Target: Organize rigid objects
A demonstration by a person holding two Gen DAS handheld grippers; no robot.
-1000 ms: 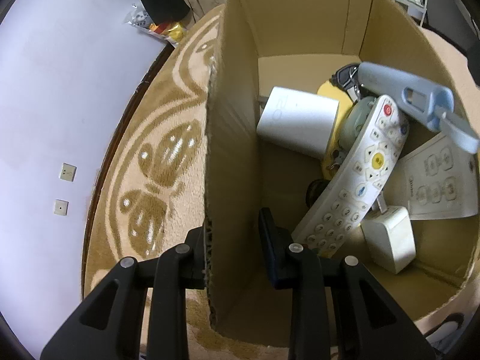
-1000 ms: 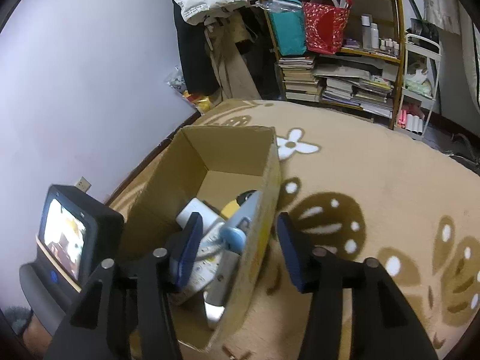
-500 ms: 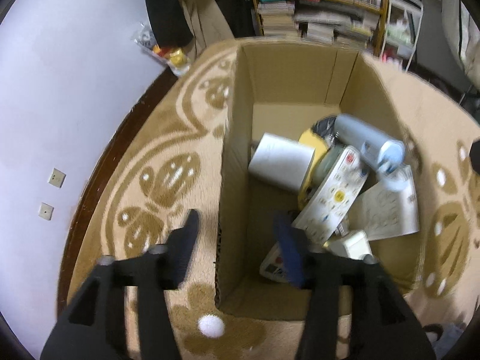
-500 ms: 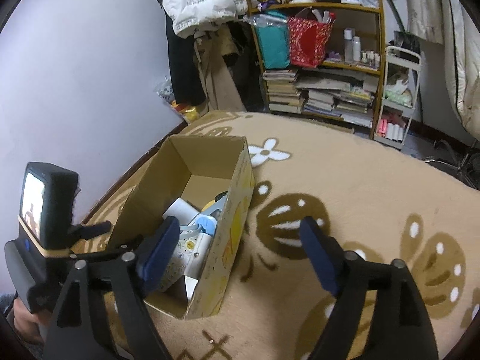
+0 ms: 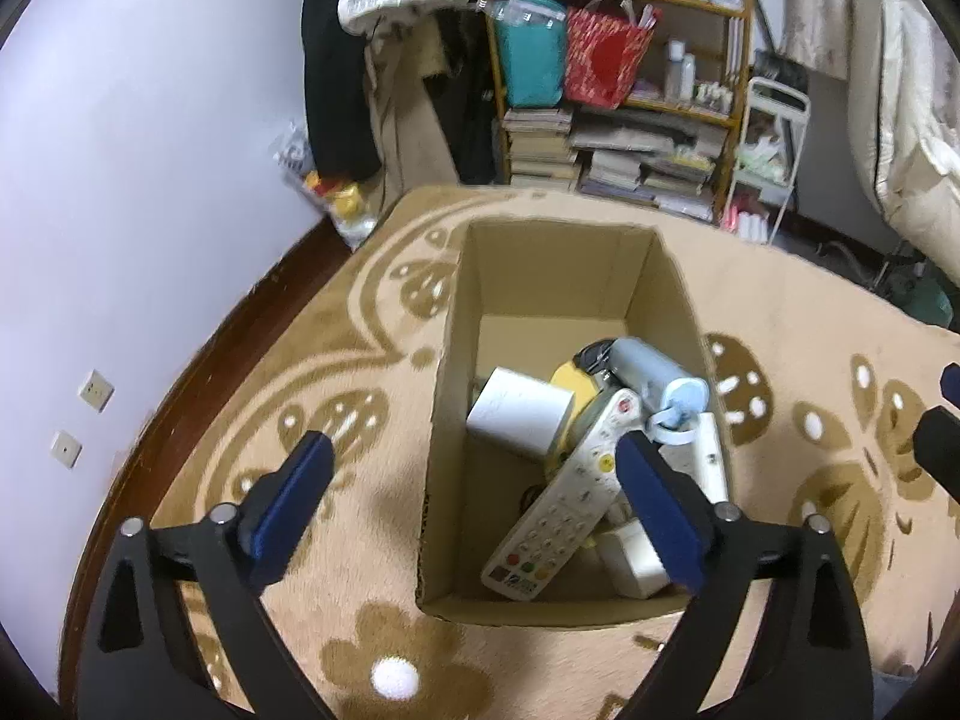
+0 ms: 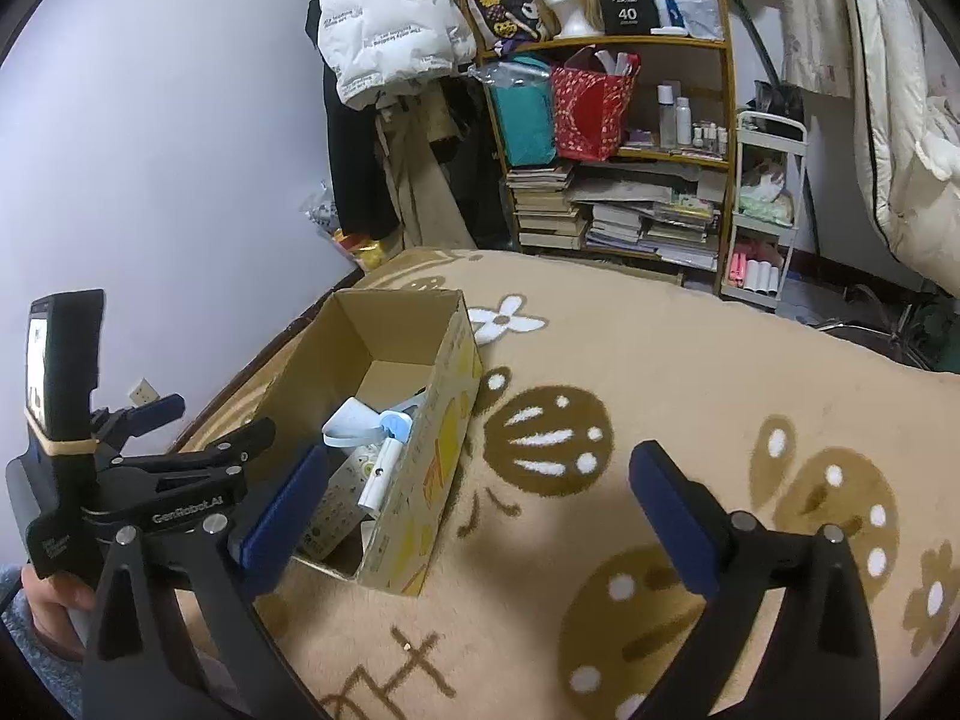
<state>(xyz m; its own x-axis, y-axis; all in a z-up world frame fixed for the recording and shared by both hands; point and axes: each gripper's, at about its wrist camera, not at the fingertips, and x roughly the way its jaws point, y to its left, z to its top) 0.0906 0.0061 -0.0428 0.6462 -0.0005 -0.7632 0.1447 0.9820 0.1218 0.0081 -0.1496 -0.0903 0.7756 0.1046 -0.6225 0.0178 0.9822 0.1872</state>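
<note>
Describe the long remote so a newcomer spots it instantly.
Find the open cardboard box on the patterned beige rug. Inside, a long white remote lies diagonally on top of the pile. Unlike the plain white block beside it, it has rows of buttons and a yellow centre button.

Beyond the blue fingertips: lower end of a white remote hidden by the right pad, small white block half covered, dark item under the remote unreadable, button labels too small, cardboard box contents mostly screened by its wall.
</note>
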